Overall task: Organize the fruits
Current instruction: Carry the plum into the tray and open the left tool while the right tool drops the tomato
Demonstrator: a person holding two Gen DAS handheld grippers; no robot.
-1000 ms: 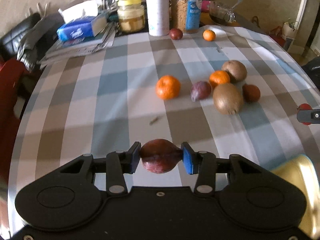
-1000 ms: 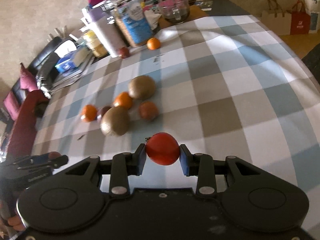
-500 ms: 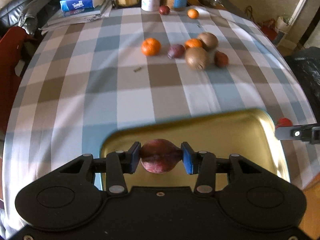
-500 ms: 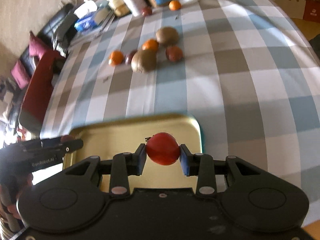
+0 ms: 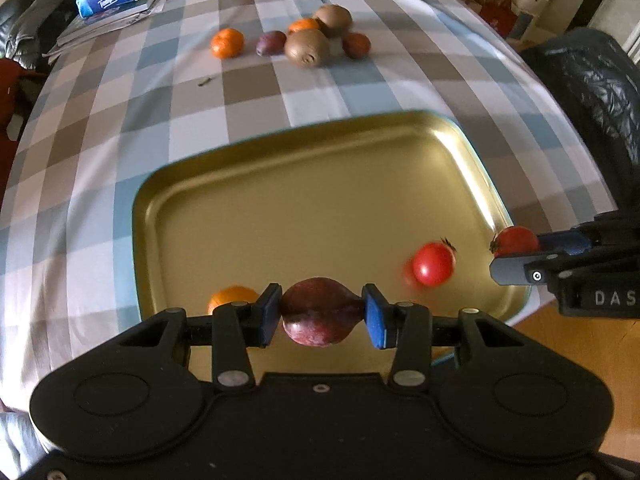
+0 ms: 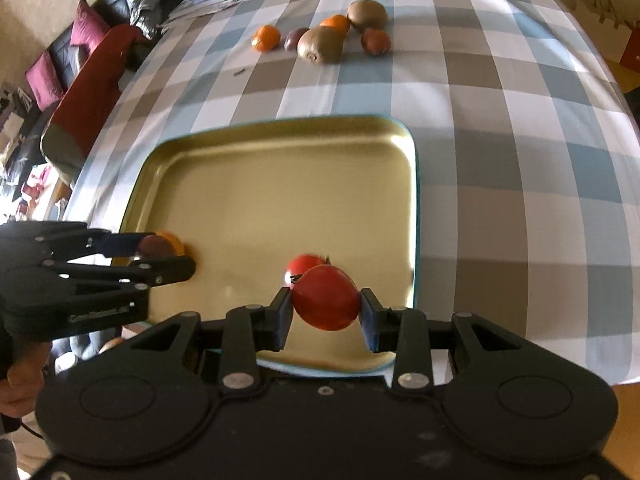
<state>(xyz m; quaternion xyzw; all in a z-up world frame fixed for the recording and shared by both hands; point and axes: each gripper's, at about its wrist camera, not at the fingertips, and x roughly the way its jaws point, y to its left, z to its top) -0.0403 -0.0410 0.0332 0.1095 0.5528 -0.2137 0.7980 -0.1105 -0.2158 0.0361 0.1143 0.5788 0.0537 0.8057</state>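
Presently we hold both grippers above the gold tray (image 5: 140, 216), ready for release: the left gripper (image 5: 321, 312) pinches a dark plum (image 5: 320, 312), the right gripper (image 6: 325, 303) a tomato (image 6: 326, 302). More fruit waits on the checked cloth (image 5: 132, 100).

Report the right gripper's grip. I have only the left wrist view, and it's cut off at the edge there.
Observer: The right gripper is shut on a tomato, one pad on each side, over the tray.
Operator: Check the orange half hidden behind my finger.
Observer: The orange lies in the tray near its left wall, just beyond your plum.
Operator: Say what holds my gripper.
Observer: A hand grips the handle of the left gripper, low at the picture's left edge.
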